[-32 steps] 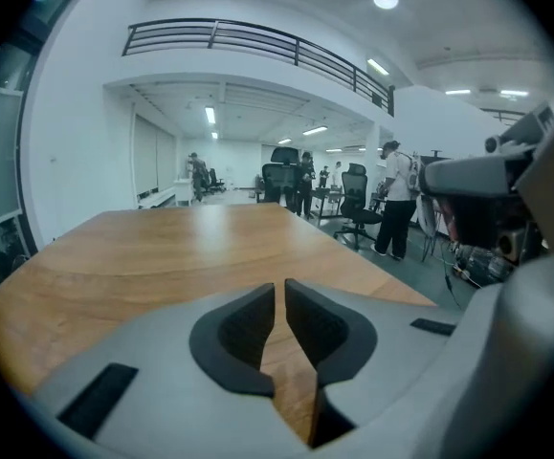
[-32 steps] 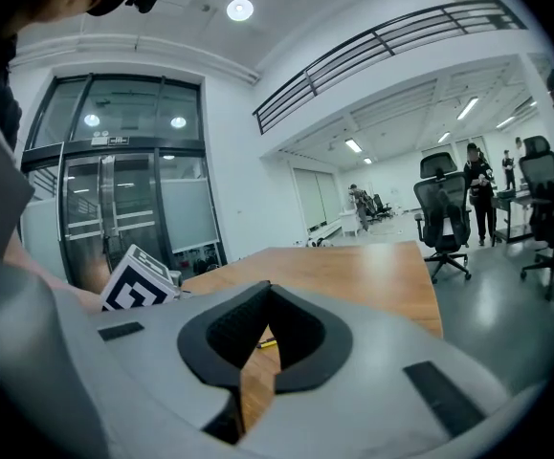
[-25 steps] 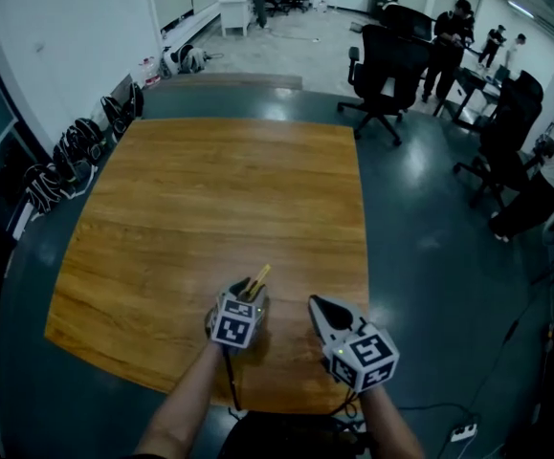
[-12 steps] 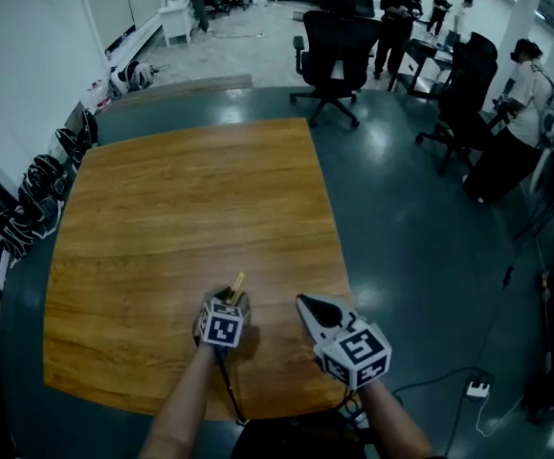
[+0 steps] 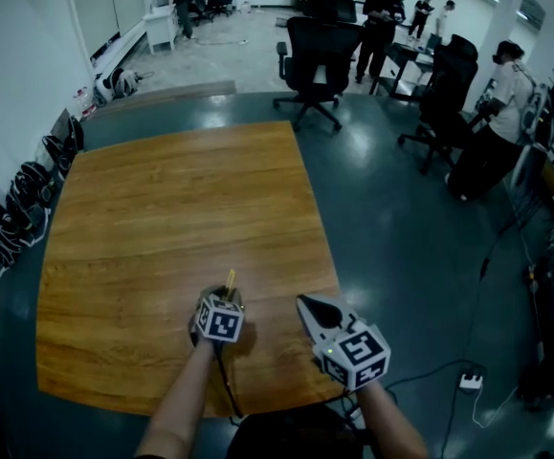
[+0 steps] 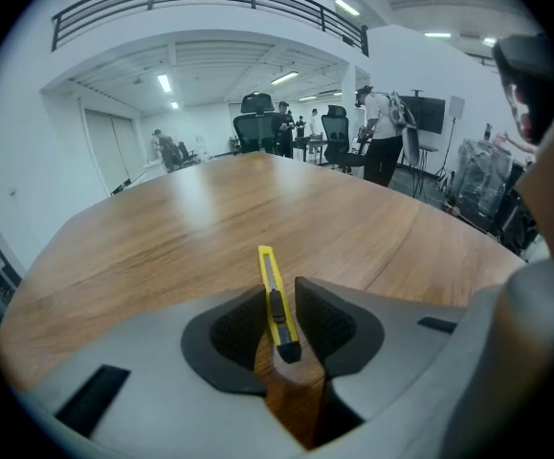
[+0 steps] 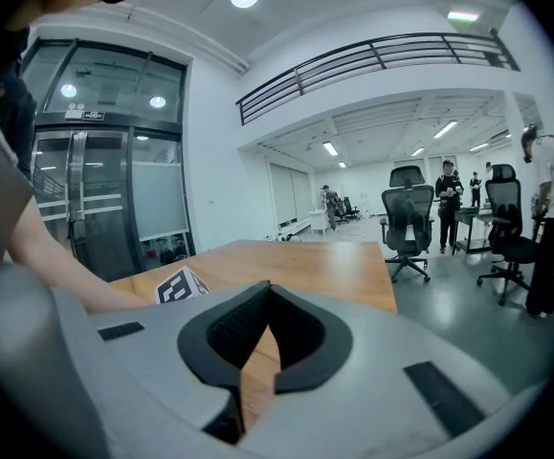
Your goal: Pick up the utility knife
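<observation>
The yellow utility knife lies flat on the wooden table and points away from me. My left gripper straddles it: the knife's rear half sits between the dark pads, and the jaws are closing with thin gaps left on both sides. In the head view only the knife's tip sticks out beyond the left gripper. My right gripper hovers to the right of it near the table's front edge, shut on nothing.
Office chairs and several people stand beyond the table at the back right. Bags line the left wall. A power strip lies on the dark floor at the right.
My left gripper has sunk toward the table so that less of the knife shows past it. The right gripper has shifted slightly.
</observation>
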{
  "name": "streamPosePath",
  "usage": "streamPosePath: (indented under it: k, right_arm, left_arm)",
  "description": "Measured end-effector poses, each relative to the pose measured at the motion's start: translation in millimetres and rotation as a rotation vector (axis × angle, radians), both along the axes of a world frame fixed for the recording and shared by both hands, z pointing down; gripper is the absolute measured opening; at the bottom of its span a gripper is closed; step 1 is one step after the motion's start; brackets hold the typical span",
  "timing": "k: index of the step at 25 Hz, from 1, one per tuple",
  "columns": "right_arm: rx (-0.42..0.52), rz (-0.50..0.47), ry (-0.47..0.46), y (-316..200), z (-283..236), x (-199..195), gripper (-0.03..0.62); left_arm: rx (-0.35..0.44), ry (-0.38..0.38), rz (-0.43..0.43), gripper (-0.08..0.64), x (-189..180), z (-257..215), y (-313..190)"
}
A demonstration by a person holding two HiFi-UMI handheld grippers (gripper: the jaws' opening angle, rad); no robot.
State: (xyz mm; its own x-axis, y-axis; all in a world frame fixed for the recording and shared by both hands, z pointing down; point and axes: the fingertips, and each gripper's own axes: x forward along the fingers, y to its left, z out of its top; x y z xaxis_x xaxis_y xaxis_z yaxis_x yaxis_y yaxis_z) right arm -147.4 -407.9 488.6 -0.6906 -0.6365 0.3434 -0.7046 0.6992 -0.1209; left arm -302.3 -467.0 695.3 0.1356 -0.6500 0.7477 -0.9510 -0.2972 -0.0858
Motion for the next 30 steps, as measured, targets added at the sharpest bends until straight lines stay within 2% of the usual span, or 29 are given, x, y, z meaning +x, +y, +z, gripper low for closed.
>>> streamPosePath:
  k: [2,5,8,10,17,20,30]
  right_arm:
    - [0.000,0.017,0.006,8.5,0.2,8.0,0.011]
    - [0.005,0.044,0.016,20.9,-4.8,21.5,0.011]
    - [0.019,0.061,0.007,31.3,-15.6,38.7,0.011]
    - [0.033,0.077,-0.013,35.3,-25.5,53.3,0.011]
    - [0.081,0.106,-0.110,51.6,-39.9,113.9,0.011]
    - [0.111,0.099,-0.149,65.7,-45.4,137.0,0.011]
    - [0.222,0.108,-0.164,113.1,-88.6,213.0,0.011]
  left_arm:
    - [0.011,-0.022,-0.010,0.067,-2.8,-1.4,-0.3]
    - [0.001,-0.025,-0.013,0.067,-5.1,-2.8,3.5]
    - [-0.012,0.039,-0.004,0.067,11.4,-12.1,15.1]
    - [0.015,0.084,0.003,0.067,30.1,-28.3,22.2]
    - [0.215,0.242,-0.009,0.067,113.1,-100.5,43.1]
    - [0.309,0.321,0.019,0.067,156.0,-139.4,63.4]
    - [0.535,0.474,0.109,0.066,270.5,-254.9,142.8]
